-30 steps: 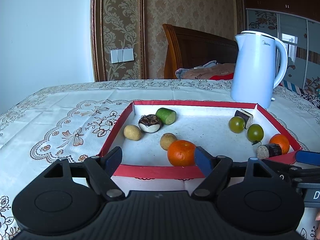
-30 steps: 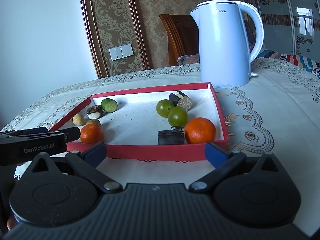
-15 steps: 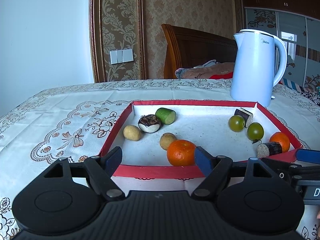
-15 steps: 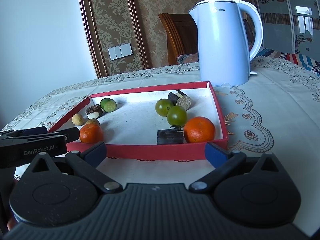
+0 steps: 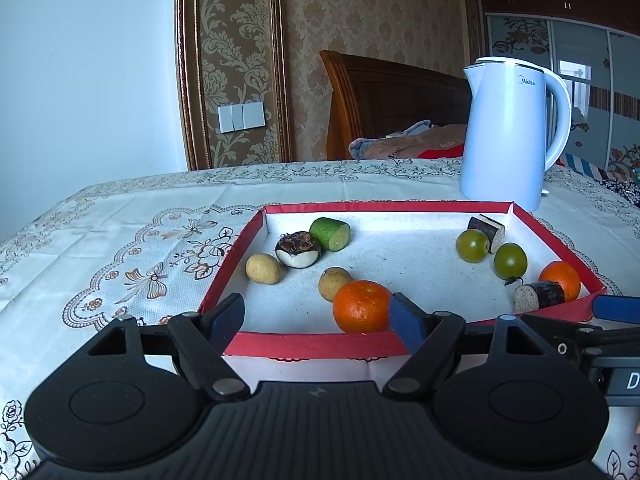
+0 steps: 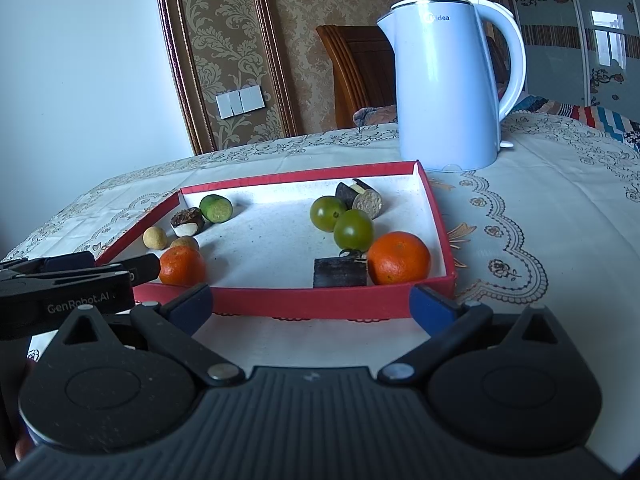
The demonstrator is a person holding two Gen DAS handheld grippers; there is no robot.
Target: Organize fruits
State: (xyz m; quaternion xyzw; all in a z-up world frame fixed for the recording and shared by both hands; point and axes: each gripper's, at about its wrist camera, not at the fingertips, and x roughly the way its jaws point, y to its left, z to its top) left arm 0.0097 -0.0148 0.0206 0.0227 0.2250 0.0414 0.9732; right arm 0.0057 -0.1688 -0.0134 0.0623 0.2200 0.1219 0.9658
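Both the left gripper (image 5: 316,316) and right gripper (image 6: 310,306) are held wide apart, empty. The near mandarin (image 5: 362,306) lies inside the red tray (image 5: 312,345) — light, soft-skinned, best gripped gently across its middle.

White electric kettle (image 6: 448,80) upright on embroidered tablecloth (image 5: 120,232), wooden headboard (image 5: 384,100), wall switch (image 5: 241,117)
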